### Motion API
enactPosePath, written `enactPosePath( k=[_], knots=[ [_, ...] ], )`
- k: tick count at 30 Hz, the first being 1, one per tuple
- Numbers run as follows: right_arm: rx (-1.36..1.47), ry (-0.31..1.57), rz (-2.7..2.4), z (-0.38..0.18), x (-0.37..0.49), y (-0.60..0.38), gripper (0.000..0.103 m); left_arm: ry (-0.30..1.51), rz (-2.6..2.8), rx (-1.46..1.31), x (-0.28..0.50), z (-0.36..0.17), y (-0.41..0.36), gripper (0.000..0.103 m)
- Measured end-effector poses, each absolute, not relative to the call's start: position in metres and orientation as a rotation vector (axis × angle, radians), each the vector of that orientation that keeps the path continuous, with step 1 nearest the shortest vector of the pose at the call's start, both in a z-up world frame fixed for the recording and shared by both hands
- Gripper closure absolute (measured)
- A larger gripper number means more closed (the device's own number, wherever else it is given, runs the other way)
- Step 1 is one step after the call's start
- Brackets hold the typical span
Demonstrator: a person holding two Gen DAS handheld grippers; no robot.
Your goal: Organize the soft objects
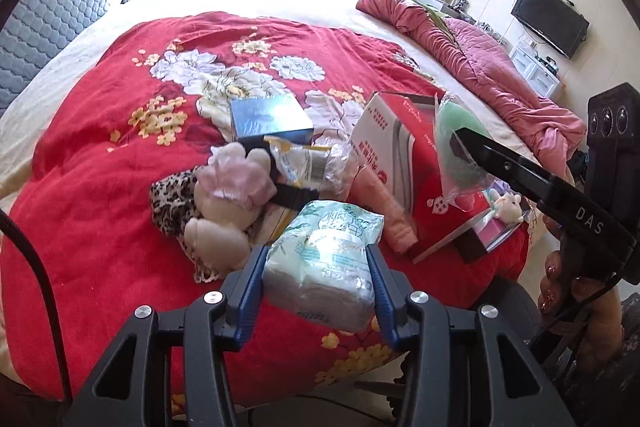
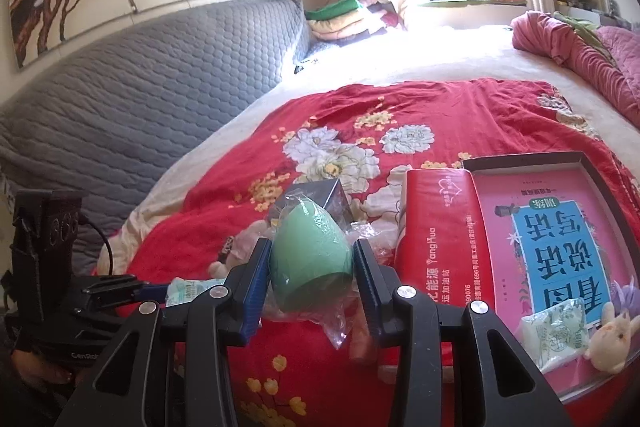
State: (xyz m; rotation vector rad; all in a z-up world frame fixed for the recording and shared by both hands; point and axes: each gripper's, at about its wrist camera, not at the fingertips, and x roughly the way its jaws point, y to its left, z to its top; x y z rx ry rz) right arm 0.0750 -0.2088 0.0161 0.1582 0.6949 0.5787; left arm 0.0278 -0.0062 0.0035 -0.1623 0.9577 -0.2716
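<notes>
Left gripper (image 1: pixel 316 283) clamps a pale tissue pack (image 1: pixel 324 259) above the red floral blanket (image 1: pixel 100 187); right gripper (image 2: pixel 312 275) squeezes a bagged green sponge egg (image 2: pixel 310 255). Beside them lie a red box (image 2: pixel 432 247) reading "YangHua" and a pink-lined tray (image 2: pixel 560 227) with Chinese lettering.
</notes>
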Motion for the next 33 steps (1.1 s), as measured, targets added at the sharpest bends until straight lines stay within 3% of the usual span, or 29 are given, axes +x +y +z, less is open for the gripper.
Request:
enactPosePath(
  k=[33],
  knots=[
    [0.382, 0.552, 0.288, 0.037, 0.072, -0.344, 0.06, 0.863, -0.446, -0.011, 0.091, 0.061, -0.157, 0.057]
  ],
)
